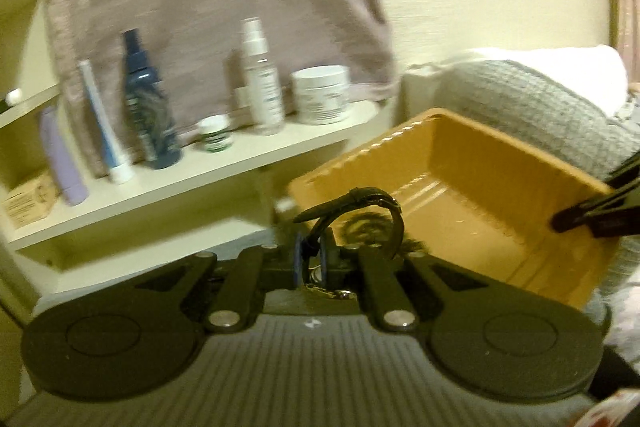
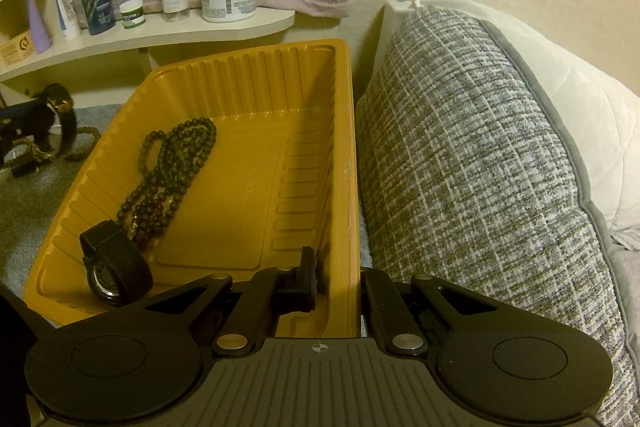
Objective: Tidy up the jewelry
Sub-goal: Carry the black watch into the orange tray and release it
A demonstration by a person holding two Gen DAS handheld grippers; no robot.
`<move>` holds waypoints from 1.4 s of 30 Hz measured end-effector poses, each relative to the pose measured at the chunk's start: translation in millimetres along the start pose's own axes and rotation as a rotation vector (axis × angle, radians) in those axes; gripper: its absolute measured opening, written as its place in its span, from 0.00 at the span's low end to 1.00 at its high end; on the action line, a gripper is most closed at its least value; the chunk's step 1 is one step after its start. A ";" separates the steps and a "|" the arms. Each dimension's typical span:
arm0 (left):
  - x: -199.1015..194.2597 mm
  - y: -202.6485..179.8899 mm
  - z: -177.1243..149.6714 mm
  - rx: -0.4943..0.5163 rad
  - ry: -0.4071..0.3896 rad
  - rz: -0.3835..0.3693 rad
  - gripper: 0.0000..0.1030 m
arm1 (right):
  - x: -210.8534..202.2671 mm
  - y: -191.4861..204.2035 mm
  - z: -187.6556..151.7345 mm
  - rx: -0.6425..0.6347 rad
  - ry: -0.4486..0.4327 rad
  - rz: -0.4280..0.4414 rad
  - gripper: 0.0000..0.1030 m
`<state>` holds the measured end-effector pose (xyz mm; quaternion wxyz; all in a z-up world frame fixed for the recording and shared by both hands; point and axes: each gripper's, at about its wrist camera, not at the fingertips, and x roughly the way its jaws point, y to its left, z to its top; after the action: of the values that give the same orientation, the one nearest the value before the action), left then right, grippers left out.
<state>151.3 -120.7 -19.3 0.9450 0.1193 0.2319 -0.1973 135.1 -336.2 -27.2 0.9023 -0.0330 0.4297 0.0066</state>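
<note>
Nearest the lens, the left tool (image 1: 310,263) has its fingers pressed together on the black strap of a watch (image 1: 356,215), whose loop arches up and to the right of the fingertips; the view is smeared by motion. Ahead and to the right of that tool lies the yellow tray (image 1: 452,163), and the watch hangs at its near-left corner, apparently not yet over the floor of the tray. At the tray's far right edge the right tool (image 2: 334,287) straddles the side wall, one finger (image 2: 306,279) inside and the other outside; the fingers appear clamped on the wall, steadying it. Within the tray, to the left of the right tool, rest a second black watch (image 2: 114,267) and a dark bead necklace (image 2: 172,167). Further cords and beads (image 2: 86,143) lie on the grey bedding beyond the tray's left rim. Right of the right tool stands a woven grey pillow (image 2: 472,155). Risks, as judged: a release made too early would drop the watch outside the rim; the thin strap grip may slip during fast travel; a strap snagged on the rim could tip the light tray.
</note>
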 end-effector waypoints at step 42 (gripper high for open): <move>-11.7 20.1 -33.2 -0.043 0.029 0.075 0.80 | -2.5 0.0 -4.7 0.012 -0.001 0.002 0.05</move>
<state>137.4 -88.5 -39.7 0.9506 0.1106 0.2453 -0.1550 129.9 -336.5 -28.3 0.9028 -0.0274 0.4292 0.0049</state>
